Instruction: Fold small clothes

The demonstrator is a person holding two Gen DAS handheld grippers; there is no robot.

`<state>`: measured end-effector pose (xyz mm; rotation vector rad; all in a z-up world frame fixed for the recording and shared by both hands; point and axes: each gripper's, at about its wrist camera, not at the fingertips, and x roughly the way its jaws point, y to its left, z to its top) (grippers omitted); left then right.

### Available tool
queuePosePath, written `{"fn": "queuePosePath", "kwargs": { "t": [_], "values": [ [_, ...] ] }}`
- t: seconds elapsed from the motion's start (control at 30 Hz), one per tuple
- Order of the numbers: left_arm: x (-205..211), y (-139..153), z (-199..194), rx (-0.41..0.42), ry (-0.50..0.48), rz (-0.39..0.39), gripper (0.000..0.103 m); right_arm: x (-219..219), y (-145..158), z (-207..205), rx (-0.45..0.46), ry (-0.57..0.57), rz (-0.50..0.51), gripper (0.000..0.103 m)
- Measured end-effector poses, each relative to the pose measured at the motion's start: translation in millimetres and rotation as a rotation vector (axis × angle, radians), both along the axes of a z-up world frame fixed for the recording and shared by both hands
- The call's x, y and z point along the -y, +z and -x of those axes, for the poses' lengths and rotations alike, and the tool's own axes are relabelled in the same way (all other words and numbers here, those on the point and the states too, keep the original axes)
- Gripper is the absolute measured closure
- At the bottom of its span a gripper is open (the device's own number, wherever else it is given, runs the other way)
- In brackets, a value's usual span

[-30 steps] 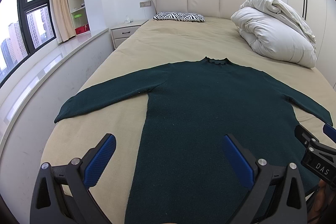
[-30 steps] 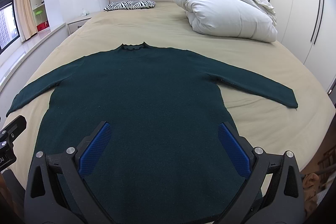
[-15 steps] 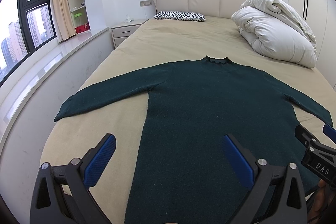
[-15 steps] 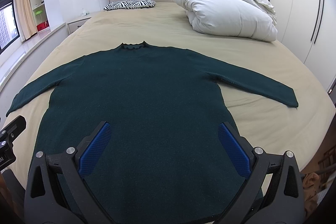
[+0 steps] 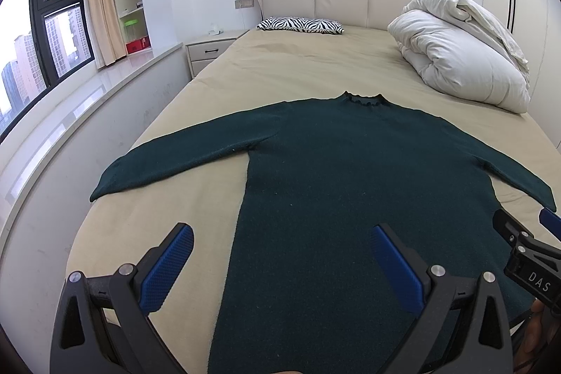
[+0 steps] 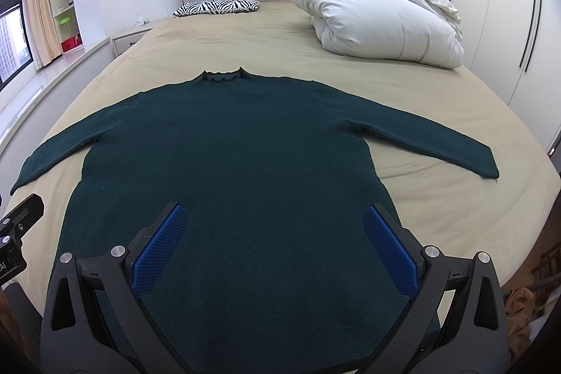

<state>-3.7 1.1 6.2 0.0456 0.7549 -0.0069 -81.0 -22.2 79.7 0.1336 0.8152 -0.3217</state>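
Note:
A dark green knit sweater (image 5: 350,170) (image 6: 231,146) lies flat on the beige bed (image 5: 298,72) (image 6: 245,34), collar toward the headboard, both sleeves spread out to the sides. My left gripper (image 5: 280,233) hovers open above the hem's left side, with its blue pads wide apart and nothing between them. My right gripper (image 6: 275,214) is open over the lower middle of the sweater, also holding nothing. The right gripper's tip (image 5: 526,244) shows at the right edge of the left wrist view. The left gripper's tip (image 6: 17,219) shows at the left edge of the right wrist view.
A bundled white duvet (image 5: 463,48) (image 6: 382,9) sits on the bed's far right. A zebra-print pillow (image 5: 301,23) (image 6: 217,6) lies by the headboard. A nightstand (image 5: 210,49), window ledge (image 5: 70,114) and window are on the left; wardrobe doors (image 6: 508,6) on the right.

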Motion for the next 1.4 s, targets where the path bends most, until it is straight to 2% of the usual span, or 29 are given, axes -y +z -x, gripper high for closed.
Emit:
{"fn": "queuePosePath", "kwargs": {
  "t": [0.4,0.63,0.77,0.83,0.93,1.1,1.13,1.2,1.27,1.33,1.4],
  "values": [
    [-1.0,-5.1,2.1,-0.025,0.005,0.011,0.000,5.8,-7.8,-6.1,-0.013,-0.007,-0.019,0.000],
    [1.6,-10.9,8.2,-0.014,0.002,0.059,0.000,40.3,-17.0,-11.8,-0.013,-0.048,-0.077,0.000],
    [4.0,-16.7,4.1,-0.020,-0.042,0.063,0.000,105.3,-22.0,-6.9,0.038,-0.136,-0.183,0.000],
    [1.4,-21.3,-5.8,-0.055,-0.053,0.108,0.000,156.2,-25.3,1.0,0.091,-0.213,-0.276,0.000],
    [1.5,-26.9,-21.3,-0.093,-0.061,0.124,0.000,239.0,-39.6,17.4,0.147,-0.361,-0.422,0.001],
    [11.1,-34.2,-40.8,-0.072,-0.110,0.135,0.000,371.5,-87.9,53.3,0.228,-0.613,-0.707,0.025],
    [12.9,-34.1,-42.8,-0.056,-0.126,0.144,0.000,390.4,-98.6,61.2,0.239,-0.656,-0.752,0.031],
    [19.5,-33.7,-46.1,-0.030,-0.155,0.148,0.000,422.2,-119.9,72.3,0.258,-0.735,-0.823,0.032],
    [29.4,-35.8,-55.5,-0.063,-0.165,0.115,0.000,447.8,-136.3,80.0,0.263,-0.794,-0.859,0.032],
    [33.5,-38.7,-66.6,-0.113,-0.152,0.123,0.000,466.2,-149.5,83.8,0.282,-0.818,-0.892,0.032],
    [34.7,-39.4,-73.8,-0.115,-0.144,0.128,0.000,483.5,-158.7,89.0,0.315,-0.829,-0.912,0.033]
  ]
}}
